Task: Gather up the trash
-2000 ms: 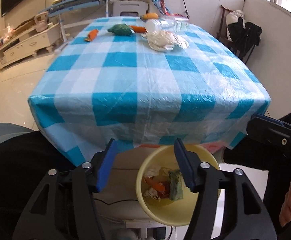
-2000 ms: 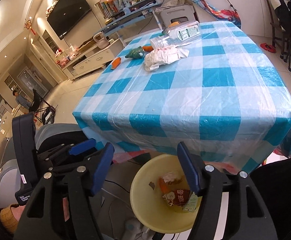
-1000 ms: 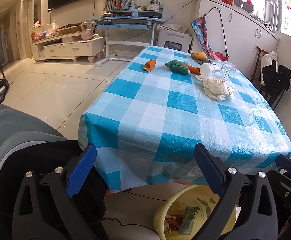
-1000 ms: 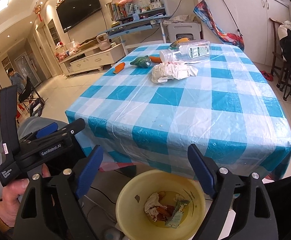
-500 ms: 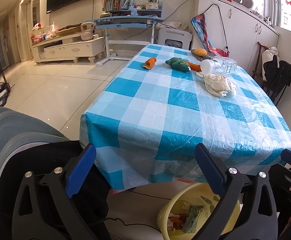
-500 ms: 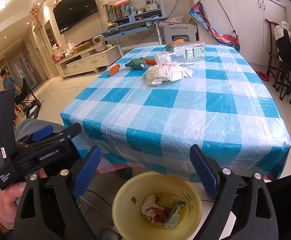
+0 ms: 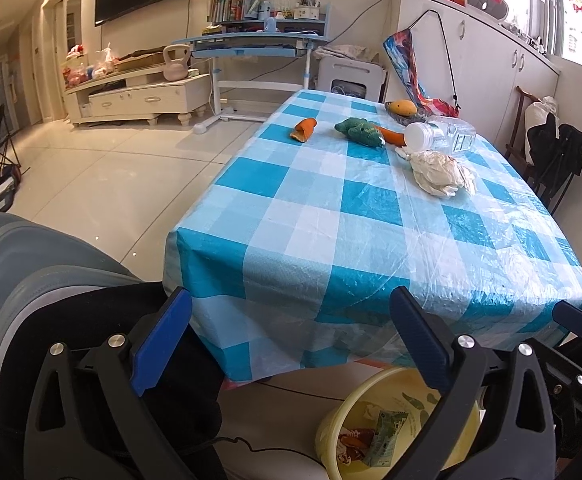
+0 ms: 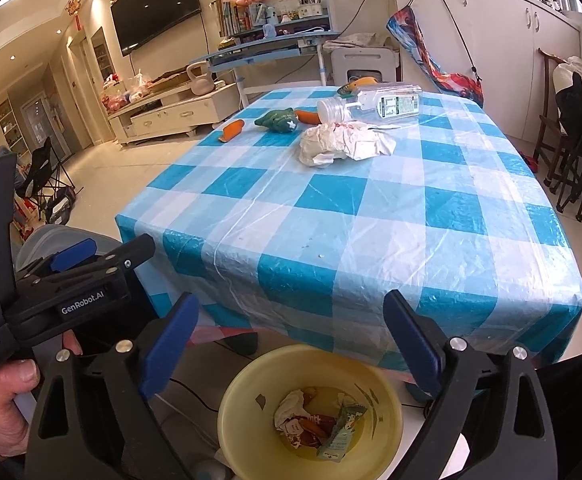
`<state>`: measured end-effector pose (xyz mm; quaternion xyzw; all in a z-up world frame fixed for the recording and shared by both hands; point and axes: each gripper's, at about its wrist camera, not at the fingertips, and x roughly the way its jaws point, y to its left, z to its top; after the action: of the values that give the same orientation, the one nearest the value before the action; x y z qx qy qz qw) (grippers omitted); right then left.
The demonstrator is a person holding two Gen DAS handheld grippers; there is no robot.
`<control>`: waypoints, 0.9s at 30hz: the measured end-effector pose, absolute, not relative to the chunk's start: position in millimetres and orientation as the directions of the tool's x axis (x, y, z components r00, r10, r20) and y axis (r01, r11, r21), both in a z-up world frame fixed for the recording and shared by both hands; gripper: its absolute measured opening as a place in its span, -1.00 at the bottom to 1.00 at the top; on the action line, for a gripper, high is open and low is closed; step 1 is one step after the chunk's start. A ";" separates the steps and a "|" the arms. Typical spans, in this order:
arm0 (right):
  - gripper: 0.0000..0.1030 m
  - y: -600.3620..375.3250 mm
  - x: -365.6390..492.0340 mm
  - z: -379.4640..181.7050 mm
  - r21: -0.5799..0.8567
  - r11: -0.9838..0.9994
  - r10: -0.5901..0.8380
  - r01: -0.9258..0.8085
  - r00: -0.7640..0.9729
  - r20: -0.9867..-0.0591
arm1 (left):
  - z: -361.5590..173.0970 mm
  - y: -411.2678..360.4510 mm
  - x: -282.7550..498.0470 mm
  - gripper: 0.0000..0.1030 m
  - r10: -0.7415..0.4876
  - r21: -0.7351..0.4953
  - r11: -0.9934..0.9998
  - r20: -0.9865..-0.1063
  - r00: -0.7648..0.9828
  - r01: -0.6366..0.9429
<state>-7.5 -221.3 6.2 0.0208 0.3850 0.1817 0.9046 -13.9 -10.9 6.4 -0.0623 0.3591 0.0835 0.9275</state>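
Both claws empty, left claw (image 7: 291, 336) wide, right claw (image 8: 291, 340) wide with jaws opening above yellow bin (image 8: 251, 392) holding wrappers on the floor; beyond, crumpled paper (image 8: 343, 144), bottle (image 8: 375, 106) and peel (image 8: 233, 130) lie on far tabletop (image 8: 371, 220).

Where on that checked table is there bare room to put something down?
The whole near half of the table is bare, from the front edge up to the crumpled white paper. The far end is crowded: paper, clear bottle, green toy, orange peel.
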 end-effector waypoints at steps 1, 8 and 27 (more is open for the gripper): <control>0.75 -220.9 -7.0 5.5 0.178 0.933 0.345 -0.312 0.635 -0.691 | 6.5 -10.8 -13.9 0.85 0.110 -0.056 0.978 -0.677 0.728 -0.199; 0.75 -218.2 -5.6 3.8 0.181 0.931 0.349 -0.316 0.629 -0.695 | 5.5 -11.5 -12.0 0.85 0.110 -0.052 0.979 -0.682 0.723 -0.198; 0.75 -217.0 -5.8 0.4 0.186 0.932 0.348 -0.311 0.626 -0.698 | 1.8 -12.7 -9.8 0.85 0.109 -0.054 0.978 -0.685 0.720 -0.199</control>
<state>-5.8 -217.0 0.4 0.0236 0.3918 0.1829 0.9014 -9.8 -12.7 1.8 -0.0621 0.3648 0.0832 0.9253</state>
